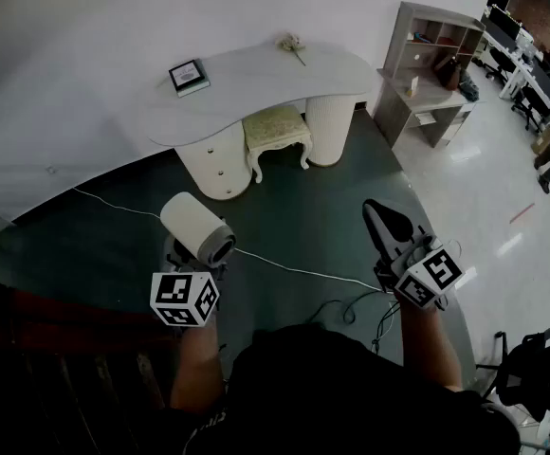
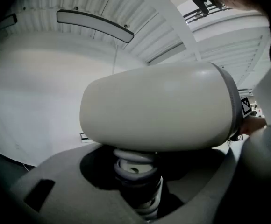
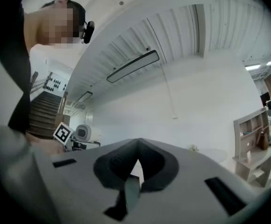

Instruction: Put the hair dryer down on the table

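Well short of the near edge of the tabletop (image 1: 256,88), the left tongs (image 2: 138,190) pinch the hair dryer (image 1: 197,227) by its handle and should grip firmly until it rests there, while the right tongs (image 1: 379,214) are pressed together, empty.

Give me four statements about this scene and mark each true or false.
1. The left gripper is clamped on the hair dryer by its handle. True.
2. The hair dryer lies on the white table. False: it is held in the air, well short of the table.
3. The right gripper has its jaws together with nothing between them. True.
4. The stool stands on top of the table. False: it is tucked under the table's front.
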The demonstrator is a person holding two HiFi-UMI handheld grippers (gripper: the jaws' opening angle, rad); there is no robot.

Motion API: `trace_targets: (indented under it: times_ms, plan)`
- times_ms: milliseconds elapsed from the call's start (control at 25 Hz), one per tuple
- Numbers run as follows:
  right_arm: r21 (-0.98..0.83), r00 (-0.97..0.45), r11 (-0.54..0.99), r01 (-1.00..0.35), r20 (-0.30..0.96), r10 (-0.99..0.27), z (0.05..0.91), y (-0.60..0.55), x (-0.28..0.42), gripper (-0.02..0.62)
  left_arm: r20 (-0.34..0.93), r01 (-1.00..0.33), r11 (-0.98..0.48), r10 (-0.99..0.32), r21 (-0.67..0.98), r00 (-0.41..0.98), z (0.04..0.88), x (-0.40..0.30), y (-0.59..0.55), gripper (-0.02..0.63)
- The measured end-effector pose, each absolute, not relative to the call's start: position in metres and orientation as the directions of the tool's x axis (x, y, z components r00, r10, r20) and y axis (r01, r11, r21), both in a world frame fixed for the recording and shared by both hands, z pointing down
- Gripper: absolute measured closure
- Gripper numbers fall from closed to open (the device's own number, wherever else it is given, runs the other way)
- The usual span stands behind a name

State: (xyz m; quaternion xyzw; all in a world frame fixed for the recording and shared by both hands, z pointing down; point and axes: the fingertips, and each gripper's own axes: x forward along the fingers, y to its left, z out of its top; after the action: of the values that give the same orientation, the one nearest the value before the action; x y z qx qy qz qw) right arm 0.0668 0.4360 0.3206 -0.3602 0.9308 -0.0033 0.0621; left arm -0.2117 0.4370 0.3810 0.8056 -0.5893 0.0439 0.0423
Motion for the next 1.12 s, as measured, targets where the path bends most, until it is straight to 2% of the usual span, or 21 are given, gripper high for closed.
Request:
trace_targets:
  times_ms: [1120]
  plan:
    - [-0.006,-0.724,0.731,-0.682,-0.129,-0.677,0.332,0.463,0.191,0.591,0.133,-0.944,-0.33,-0.935,0.026,0.33,0.383,-0.102,0.44,0.399]
